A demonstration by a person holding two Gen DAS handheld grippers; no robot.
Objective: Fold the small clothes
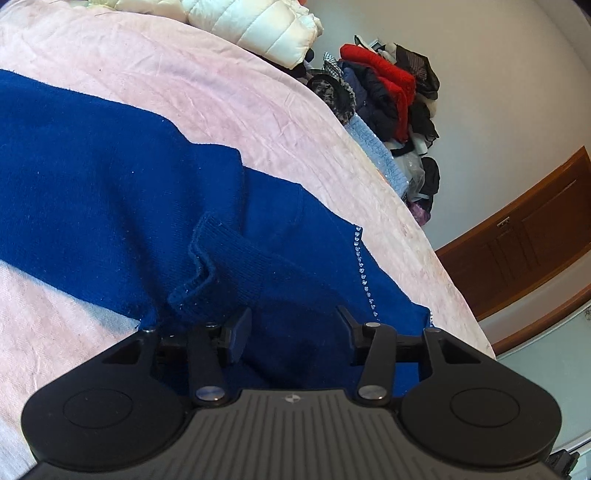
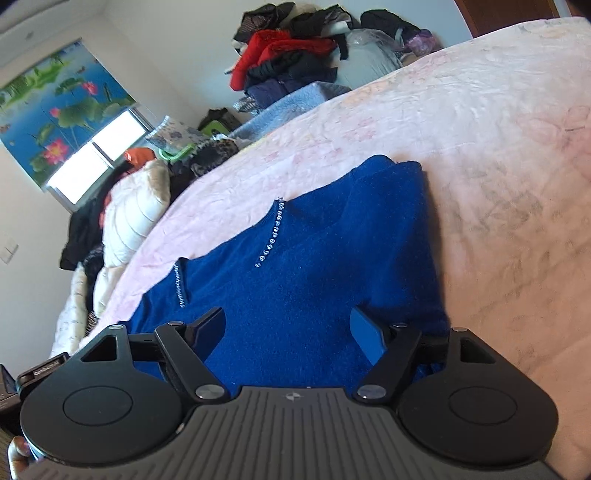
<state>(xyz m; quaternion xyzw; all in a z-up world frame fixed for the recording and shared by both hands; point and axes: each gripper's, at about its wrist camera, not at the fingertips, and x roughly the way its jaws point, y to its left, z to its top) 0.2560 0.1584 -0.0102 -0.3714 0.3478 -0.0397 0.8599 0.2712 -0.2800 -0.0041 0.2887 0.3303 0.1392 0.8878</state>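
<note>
A dark blue knit sweater [image 1: 110, 192] with rows of small rhinestones [image 1: 360, 258] lies spread on a pink bed cover [image 1: 192, 85]. A ribbed cuff [image 1: 221, 273] of a sleeve lies folded over its body. My left gripper [image 1: 293, 325] hovers open just above the sweater, beside the cuff, with nothing pinched between its fingers. In the right wrist view the same sweater [image 2: 314, 258] lies below my right gripper [image 2: 288, 328], which is open wide with only flat fabric under the gap. The rhinestones [image 2: 271, 236] run ahead of it.
A white puffer jacket [image 1: 266, 26] lies on the bed's far side. A heap of red, black and blue clothes [image 1: 388, 96] is piled against the wall past the bed. A brown wooden door [image 1: 524, 229] stands to the right. A window with a lotus blind [image 2: 66, 110] is at left.
</note>
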